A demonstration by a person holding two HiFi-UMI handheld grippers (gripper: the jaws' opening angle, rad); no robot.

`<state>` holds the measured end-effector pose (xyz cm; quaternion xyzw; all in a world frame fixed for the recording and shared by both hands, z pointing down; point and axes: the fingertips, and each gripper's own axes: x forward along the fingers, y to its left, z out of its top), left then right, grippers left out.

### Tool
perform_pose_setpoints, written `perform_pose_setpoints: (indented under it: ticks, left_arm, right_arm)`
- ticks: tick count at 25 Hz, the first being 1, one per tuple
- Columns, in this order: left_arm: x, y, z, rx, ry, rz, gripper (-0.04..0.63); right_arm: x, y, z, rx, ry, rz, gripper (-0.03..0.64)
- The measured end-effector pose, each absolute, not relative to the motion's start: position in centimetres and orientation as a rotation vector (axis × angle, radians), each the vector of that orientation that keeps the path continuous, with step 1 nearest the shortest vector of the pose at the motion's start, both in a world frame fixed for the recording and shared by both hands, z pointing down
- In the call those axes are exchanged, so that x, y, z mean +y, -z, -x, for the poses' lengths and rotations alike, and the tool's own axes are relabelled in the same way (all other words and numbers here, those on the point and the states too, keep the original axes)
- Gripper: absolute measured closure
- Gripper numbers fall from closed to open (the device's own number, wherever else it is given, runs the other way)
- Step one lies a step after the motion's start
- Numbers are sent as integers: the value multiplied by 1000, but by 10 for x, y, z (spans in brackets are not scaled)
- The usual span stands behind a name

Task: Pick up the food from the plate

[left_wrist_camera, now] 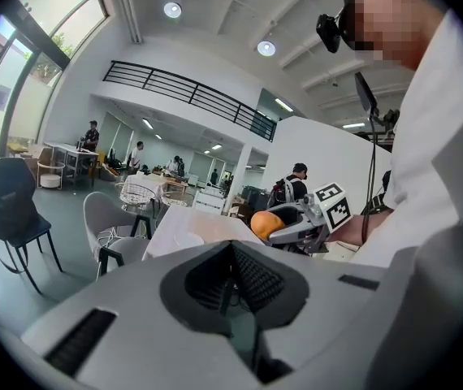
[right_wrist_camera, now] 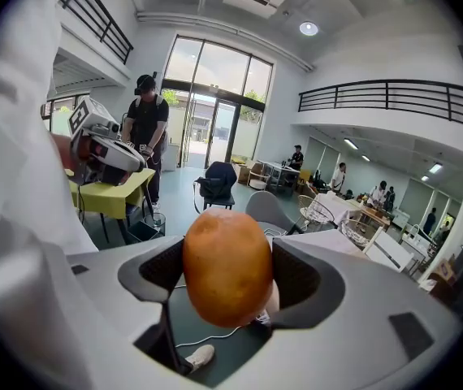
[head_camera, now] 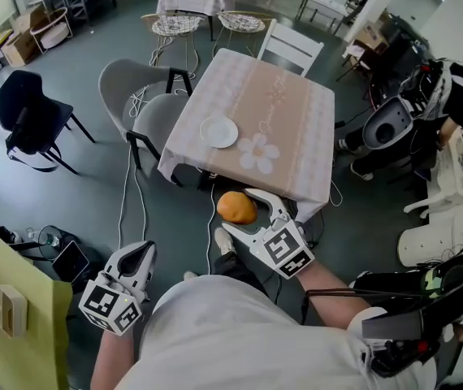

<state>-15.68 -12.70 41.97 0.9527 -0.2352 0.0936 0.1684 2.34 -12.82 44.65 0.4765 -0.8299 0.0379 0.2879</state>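
An orange-brown round bun (head_camera: 236, 207) is clamped between the jaws of my right gripper (head_camera: 243, 211), held in the air below the near edge of the table (head_camera: 296, 112). The right gripper view shows the same bun (right_wrist_camera: 227, 266) pressed between both pads. A white plate (head_camera: 218, 131) lies bare on the pink patterned tablecloth, near the table's left side. My left gripper (head_camera: 140, 260) hangs low at my left side, away from the table, jaws shut and nothing in them. In the left gripper view its jaws (left_wrist_camera: 230, 283) meet, and the bun (left_wrist_camera: 266, 223) shows beyond.
Two grey chairs (head_camera: 146, 104) stand at the table's left side, a white chair (head_camera: 290, 49) at its far end. A black chair (head_camera: 30, 116) stands far left. A yellow-green table (head_camera: 12, 315) is close at my lower left. Cables trail over the floor (head_camera: 130, 205).
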Motion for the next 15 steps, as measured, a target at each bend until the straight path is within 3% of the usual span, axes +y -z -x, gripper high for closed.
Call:
perform_pose_setpoints:
  ticks: [15]
  left_arm:
    - [-114,-434,164,-659,-346,-2739,586]
  right_arm:
    - [-113,-444,7,-2234,-76,-1215,267]
